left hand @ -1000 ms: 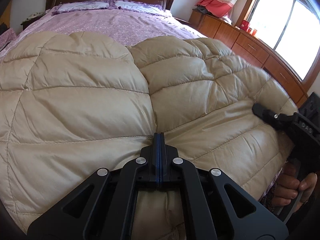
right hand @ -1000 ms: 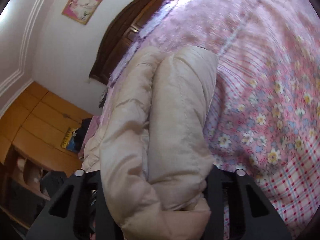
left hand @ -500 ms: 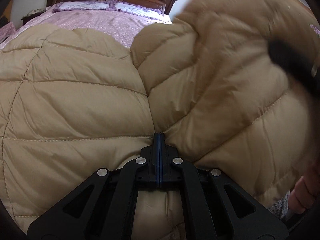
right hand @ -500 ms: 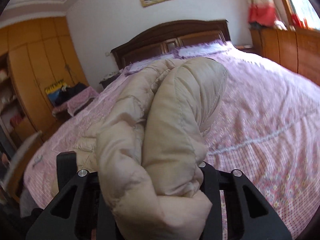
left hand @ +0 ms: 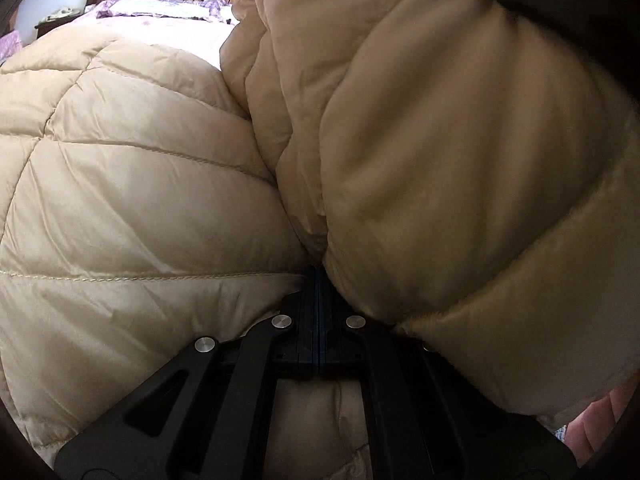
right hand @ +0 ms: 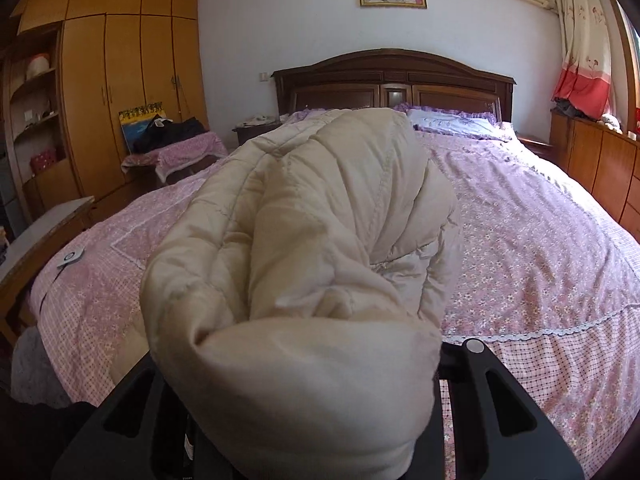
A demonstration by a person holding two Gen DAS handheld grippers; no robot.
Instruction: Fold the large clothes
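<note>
A big beige quilted down coat lies on the bed and fills the left wrist view. My left gripper is shut, its tips pressed into the coat at a seam; whether it pinches fabric is hidden. The coat's right half stands lifted and folded over toward the left. In the right wrist view a thick bunch of the coat sits between my right gripper's fingers, which are hidden under it; the right gripper holds it raised above the bed.
The bed has a pink floral cover, pillows and a dark wooden headboard. A wooden wardrobe and a low table with clutter stand at the left, wooden cabinets at the right.
My right gripper has lifted the coat's right side off the bed and swung it up and over toward the left. The left gripper has stayed in place, shut.
</note>
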